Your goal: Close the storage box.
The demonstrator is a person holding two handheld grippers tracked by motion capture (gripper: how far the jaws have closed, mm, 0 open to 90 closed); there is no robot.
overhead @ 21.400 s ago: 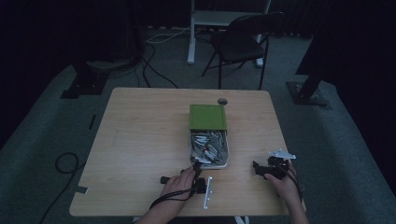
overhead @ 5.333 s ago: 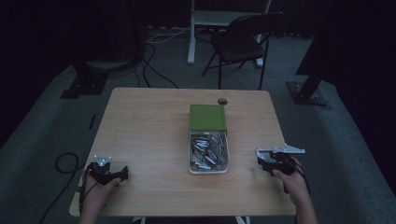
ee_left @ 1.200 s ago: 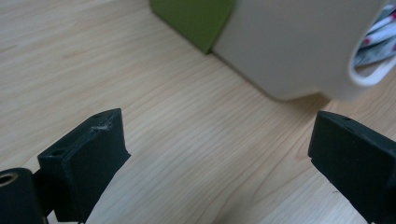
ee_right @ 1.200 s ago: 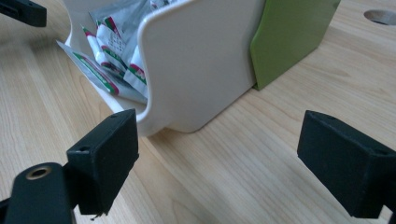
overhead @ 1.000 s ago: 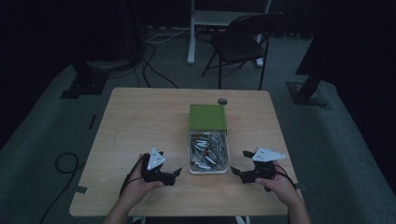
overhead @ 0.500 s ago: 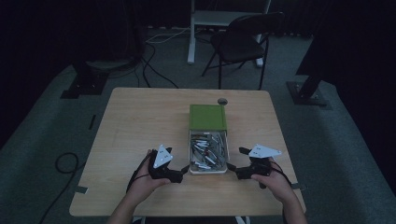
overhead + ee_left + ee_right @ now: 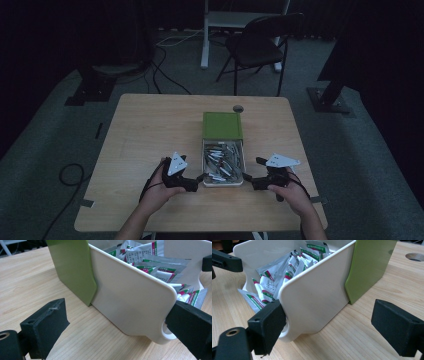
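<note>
A white tray (image 7: 222, 182) full of foil sachets (image 7: 223, 159) sticks out of a green sleeve (image 7: 222, 125) at the table's middle. My left gripper (image 7: 199, 179) is open at the tray's near left corner. In the left gripper view the tray's side wall (image 7: 135, 297) stands between the jaws of the left gripper (image 7: 117, 327): one jaw is against the front end, the other is apart from the wall. My right gripper (image 7: 249, 180) is open at the near right corner. The right gripper (image 7: 332, 325) straddles the other side wall (image 7: 312, 302) the same way. The sleeve (image 7: 367, 267) covers the tray's far half.
A round hole (image 7: 238, 108) lies in the wooden table (image 7: 150, 130) just beyond the sleeve. A folding chair (image 7: 260, 45) and a desk leg stand past the far edge. Cables lie on the floor at the left.
Both hands have come in from the table's sides to the tray's near corners. Over the last second each gripper closed the last gap and now straddles a side wall.
</note>
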